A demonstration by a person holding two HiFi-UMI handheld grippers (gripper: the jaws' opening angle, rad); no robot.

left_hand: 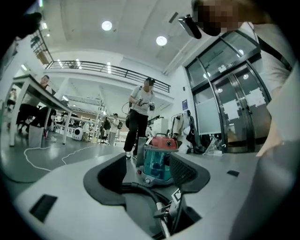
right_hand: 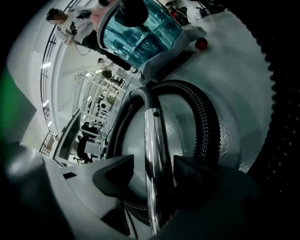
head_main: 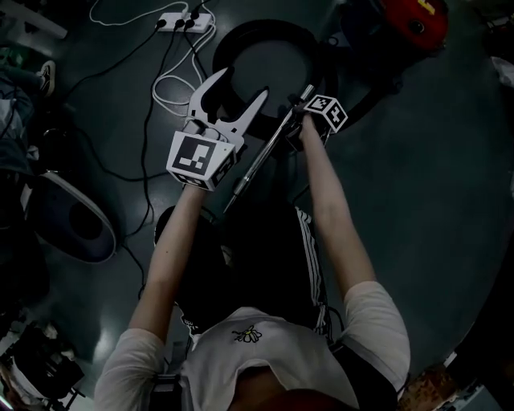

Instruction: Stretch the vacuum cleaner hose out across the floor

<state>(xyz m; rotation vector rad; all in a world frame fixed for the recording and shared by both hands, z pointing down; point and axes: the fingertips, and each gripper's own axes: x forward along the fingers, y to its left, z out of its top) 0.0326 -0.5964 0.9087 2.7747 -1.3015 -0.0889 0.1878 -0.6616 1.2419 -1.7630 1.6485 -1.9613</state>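
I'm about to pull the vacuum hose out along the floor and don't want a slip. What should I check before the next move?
1. Metal tube between the right claw's jaws: ok.
2. Right claw clamped on the tube: not ok; the jaws stand apart, with a gap on one side.
3. Left claw free to help: ok; open, nothing between its jaws.
4. Hose ready to stretch: ok; it lies looped beside the vacuum cleaner.
5. Floor free of snags: not ok; white cables and a power strip lie near the loop.
6. Hose joined firmly to the vacuum cleaner: cannot tell.
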